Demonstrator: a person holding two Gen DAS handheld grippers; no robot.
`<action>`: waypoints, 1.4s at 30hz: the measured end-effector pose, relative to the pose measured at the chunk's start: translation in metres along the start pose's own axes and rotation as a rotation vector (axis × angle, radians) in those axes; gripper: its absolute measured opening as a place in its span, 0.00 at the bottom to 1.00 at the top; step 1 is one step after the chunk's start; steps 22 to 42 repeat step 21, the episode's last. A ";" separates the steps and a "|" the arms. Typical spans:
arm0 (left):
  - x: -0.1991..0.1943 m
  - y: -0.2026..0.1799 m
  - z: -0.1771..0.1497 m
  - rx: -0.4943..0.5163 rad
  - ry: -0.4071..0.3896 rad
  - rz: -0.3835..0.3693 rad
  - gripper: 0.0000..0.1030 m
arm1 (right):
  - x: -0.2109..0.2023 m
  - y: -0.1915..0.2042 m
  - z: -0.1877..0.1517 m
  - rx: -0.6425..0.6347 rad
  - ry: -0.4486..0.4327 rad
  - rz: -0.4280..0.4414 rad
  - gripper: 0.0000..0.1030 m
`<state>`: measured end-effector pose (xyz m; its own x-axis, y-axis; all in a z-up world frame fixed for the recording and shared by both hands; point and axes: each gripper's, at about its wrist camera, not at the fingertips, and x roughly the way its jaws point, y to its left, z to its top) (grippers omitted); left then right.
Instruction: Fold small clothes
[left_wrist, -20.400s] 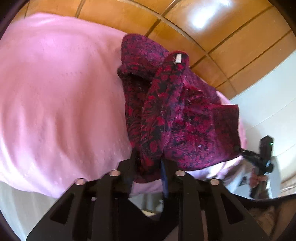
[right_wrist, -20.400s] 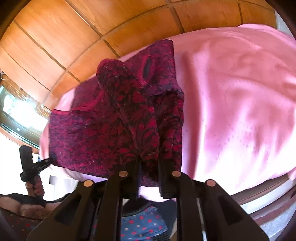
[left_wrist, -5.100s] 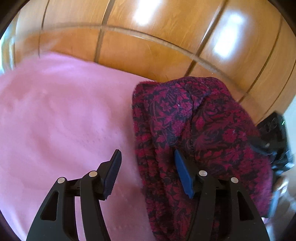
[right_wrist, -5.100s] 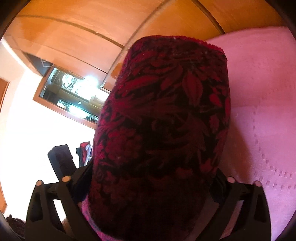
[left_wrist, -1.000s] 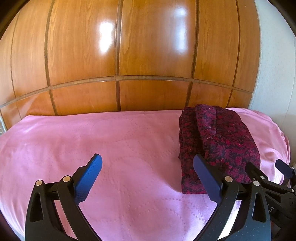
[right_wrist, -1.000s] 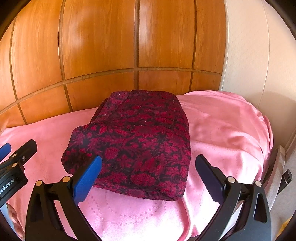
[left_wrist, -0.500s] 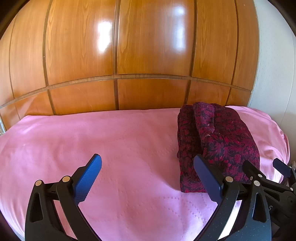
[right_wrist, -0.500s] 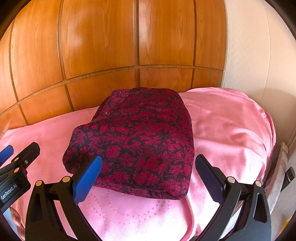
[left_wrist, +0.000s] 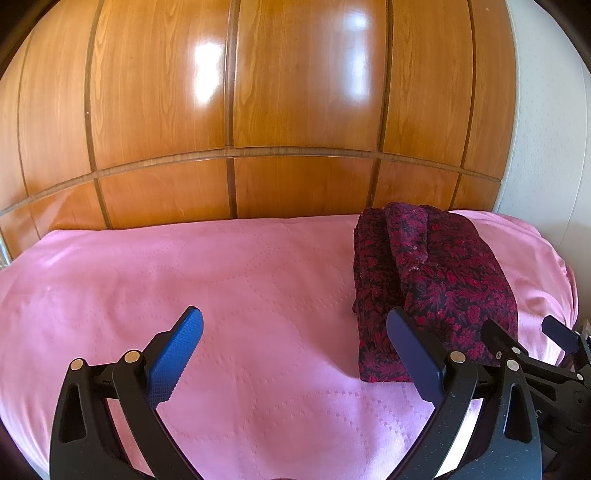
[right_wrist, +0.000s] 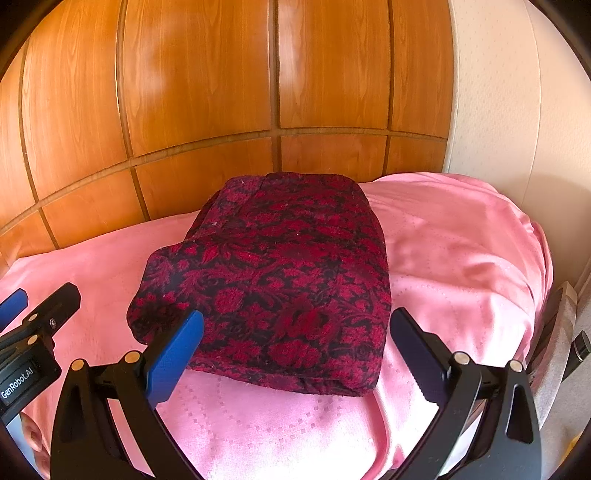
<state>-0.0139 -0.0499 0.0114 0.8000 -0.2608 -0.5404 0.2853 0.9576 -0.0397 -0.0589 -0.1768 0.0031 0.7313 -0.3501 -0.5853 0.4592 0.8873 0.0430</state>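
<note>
A dark red and black flowered garment (right_wrist: 280, 273) lies folded into a thick rectangle on the pink bedspread (right_wrist: 454, 251). In the left wrist view the garment (left_wrist: 428, 280) is at the right side of the bedspread (left_wrist: 184, 280). My left gripper (left_wrist: 293, 332) is open and empty, above the bare cloth left of the garment. My right gripper (right_wrist: 295, 334) is open and empty, just in front of the garment's near edge, not touching it. The right gripper also shows in the left wrist view (left_wrist: 528, 347), and the left gripper in the right wrist view (right_wrist: 37, 310).
A glossy wooden panelled wall (left_wrist: 295, 110) stands right behind the bed. A pale wall (right_wrist: 509, 92) is at the right. The bedspread drops off at the right edge (right_wrist: 535, 295), where a grey object (right_wrist: 569, 332) stands beside the bed.
Both grippers have drawn back slightly from the bed and stay open. The folded garment has not moved.
</note>
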 end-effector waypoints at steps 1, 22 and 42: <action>0.000 0.000 0.000 -0.002 0.000 -0.001 0.96 | 0.000 0.000 0.000 0.000 -0.001 -0.001 0.98; 0.007 0.007 -0.001 -0.023 0.022 0.010 0.96 | -0.007 -0.024 0.020 0.047 -0.061 0.016 0.98; 0.007 0.007 -0.001 -0.023 0.022 0.010 0.96 | -0.007 -0.024 0.020 0.047 -0.061 0.016 0.98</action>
